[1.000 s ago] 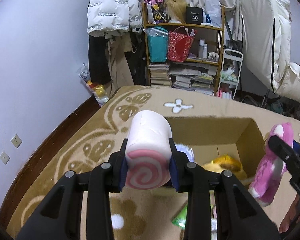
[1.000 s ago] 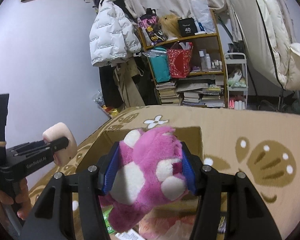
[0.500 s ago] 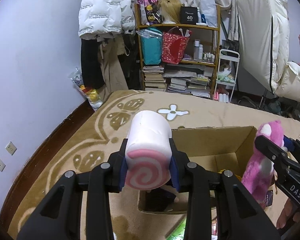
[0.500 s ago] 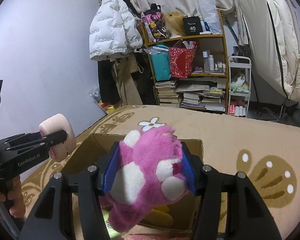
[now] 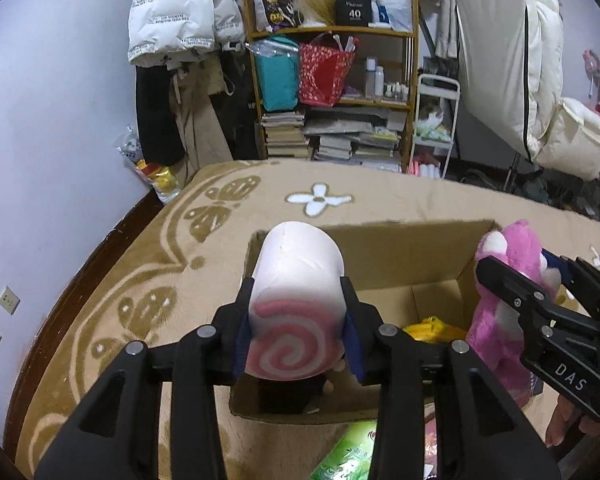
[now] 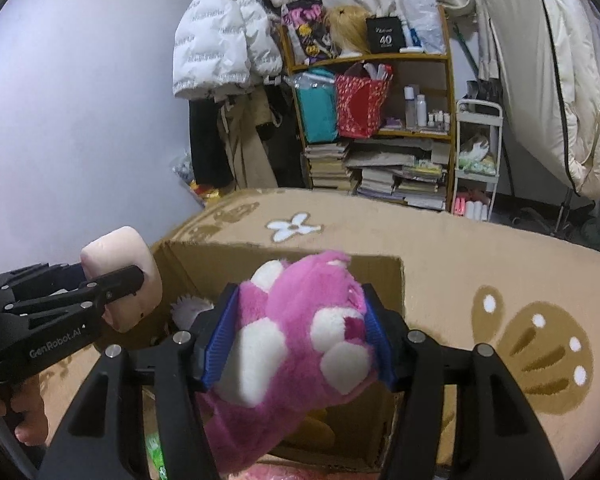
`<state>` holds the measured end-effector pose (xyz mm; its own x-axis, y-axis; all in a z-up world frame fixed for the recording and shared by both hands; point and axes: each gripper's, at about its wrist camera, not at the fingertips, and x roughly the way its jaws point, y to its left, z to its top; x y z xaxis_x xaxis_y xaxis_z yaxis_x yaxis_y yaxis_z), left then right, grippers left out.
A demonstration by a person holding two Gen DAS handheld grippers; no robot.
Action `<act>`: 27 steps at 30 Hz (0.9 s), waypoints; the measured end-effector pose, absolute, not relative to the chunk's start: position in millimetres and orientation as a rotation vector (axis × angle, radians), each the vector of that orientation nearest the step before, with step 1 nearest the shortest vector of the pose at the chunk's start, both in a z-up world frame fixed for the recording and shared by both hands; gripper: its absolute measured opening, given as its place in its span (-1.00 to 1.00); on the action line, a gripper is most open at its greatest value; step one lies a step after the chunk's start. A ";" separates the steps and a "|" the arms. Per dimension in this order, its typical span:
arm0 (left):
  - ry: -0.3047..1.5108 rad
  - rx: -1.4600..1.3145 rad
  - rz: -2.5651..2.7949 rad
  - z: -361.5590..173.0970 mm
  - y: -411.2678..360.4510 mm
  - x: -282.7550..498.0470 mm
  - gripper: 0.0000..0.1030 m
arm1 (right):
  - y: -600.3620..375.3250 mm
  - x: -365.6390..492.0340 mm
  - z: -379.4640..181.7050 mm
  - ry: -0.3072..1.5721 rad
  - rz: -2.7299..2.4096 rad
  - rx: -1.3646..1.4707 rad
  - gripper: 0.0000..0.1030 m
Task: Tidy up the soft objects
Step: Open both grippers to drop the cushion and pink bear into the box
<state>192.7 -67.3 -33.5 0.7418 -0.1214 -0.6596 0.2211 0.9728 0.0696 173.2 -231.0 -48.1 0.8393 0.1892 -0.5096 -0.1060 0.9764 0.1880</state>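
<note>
Cardboard box [image 5: 400, 264] sits open-topped on the tan patterned rug [image 5: 148, 280]; using it as the reference.

Left gripper [image 5: 298, 332] hangs over the box's near-left corner with the pink-swirl roll plush [image 5: 296, 300] between its blue pads. Jaws are opening, pads look in contact with the plush's sides, plush not dropped. From the right wrist view the same roll [image 6: 120, 276] sits just outside/above the box's left wall, a hand [image 6: 24, 412] visible on the left gripper's handle.

Right gripper [image 6: 300, 340] is over the box's near-right part, jaws clamped on the magenta plush toy [image 6: 296, 340] with white patches; they are easing open, but the fabric bulges against both blue pads, so it is gripped. Toy's lower part dangles down into the box opening. In the left wrist view the toy [image 5: 504, 312] hangs at the box's right wall.

Inside the box: yellow plush [image 5: 432, 326] on the floor near the right wall, white fuzzy item [image 6: 190, 308] toward the left wall.

Just outside the box's near edge: green packet [image 5: 348, 456] on the rug.

Beyond the box's far side: wooden shelf [image 5: 332, 92] with books and bags, white puffer jacket [image 5: 180, 8] hanging left of it.
</note>
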 end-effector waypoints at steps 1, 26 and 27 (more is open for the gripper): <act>0.719 0.153 -0.185 -36.0 -68.4 192.7 -0.20 | -231.5 174.6 -50.0 0.566 0.161 0.164 0.22; 0.665 0.078 -0.081 -12.5 -40.5 161.7 0.99 | -235.7 129.4 -13.8 0.507 0.099 0.154 1.00; 0.662 0.077 -0.082 -10.7 -39.9 158.3 0.99 | -236.3 125.6 -10.7 0.502 0.095 0.153 1.00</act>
<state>158.3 -39.9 -10.7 0.7858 -0.0517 -0.6163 0.1008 0.9939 0.0452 125.6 -236.3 -10.7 0.8727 0.1285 -0.4711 -0.0534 0.9841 0.1696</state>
